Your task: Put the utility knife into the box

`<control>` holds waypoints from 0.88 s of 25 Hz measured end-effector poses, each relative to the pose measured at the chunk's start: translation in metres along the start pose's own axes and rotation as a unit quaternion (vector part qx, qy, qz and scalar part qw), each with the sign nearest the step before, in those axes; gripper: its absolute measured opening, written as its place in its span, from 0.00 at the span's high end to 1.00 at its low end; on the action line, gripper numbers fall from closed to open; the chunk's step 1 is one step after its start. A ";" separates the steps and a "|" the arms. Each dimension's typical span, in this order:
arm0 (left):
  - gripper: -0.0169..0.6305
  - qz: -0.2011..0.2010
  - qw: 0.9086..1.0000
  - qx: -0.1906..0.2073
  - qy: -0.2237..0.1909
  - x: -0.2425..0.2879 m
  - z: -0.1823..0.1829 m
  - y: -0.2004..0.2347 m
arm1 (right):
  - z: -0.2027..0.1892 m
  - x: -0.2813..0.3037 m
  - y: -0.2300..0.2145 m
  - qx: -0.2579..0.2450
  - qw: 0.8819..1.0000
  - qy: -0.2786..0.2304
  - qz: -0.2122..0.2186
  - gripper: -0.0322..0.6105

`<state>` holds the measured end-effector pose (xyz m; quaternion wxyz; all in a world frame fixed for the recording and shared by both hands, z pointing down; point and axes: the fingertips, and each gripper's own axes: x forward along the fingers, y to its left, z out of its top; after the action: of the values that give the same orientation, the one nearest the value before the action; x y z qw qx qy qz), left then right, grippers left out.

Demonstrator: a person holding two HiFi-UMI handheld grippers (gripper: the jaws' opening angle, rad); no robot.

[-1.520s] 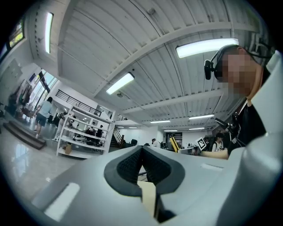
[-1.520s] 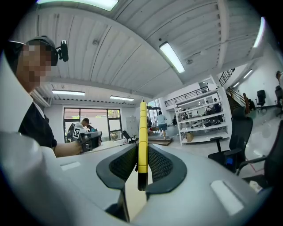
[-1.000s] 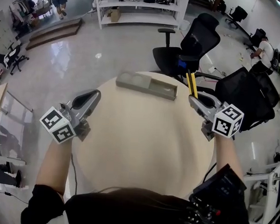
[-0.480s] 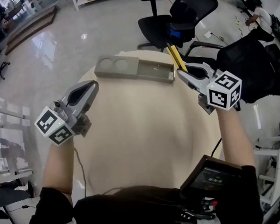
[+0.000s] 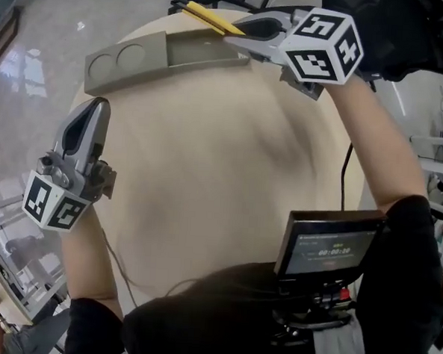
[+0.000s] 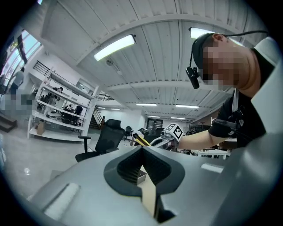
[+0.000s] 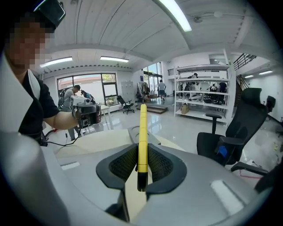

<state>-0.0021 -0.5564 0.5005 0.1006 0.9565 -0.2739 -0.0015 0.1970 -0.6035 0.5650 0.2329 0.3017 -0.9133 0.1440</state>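
Head view shows the right gripper (image 5: 232, 32) just over the long end of the box (image 5: 124, 58). Its fingers squeeze tight on the utility knife (image 5: 203, 16). The yellow knife pokes out over the far wall of the box and is not inside yet. The left gripper (image 5: 97, 109) is near the box's end with two round holes, and its fingers are closed on nothing.

To do this step well, I think the knife should be turned to lie along the long part of the box. It should be brought down low and only then let go, so it does not bounce out. The left gripper could hold the box still.

The box sits at the far edge of the round, pale surface (image 5: 206, 179). Beyond the box are a shiny grey floor (image 5: 43, 42), black chairs (image 7: 247, 132) and white shelves (image 7: 201, 95).
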 end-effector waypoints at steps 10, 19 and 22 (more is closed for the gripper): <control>0.98 -0.005 1.000 0.007 -0.004 0.004 -0.011 0.006 | 0.003 0.033 0.001 -0.056 0.995 0.082 0.022 0.81; 0.98 -0.030 0.999 0.008 -0.015 -0.015 -0.023 0.009 | -0.012 0.056 0.002 -0.079 0.980 0.179 0.037 0.81; 0.98 -0.035 0.999 0.008 -0.022 -0.020 -0.007 0.023 | -0.002 0.066 -0.004 -0.097 0.968 0.228 0.049 0.81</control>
<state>-0.0312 -0.5637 0.5106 0.0867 0.9661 -0.2421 -0.0236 0.1529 -0.6376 0.6011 0.4555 0.1922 -0.8594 0.1307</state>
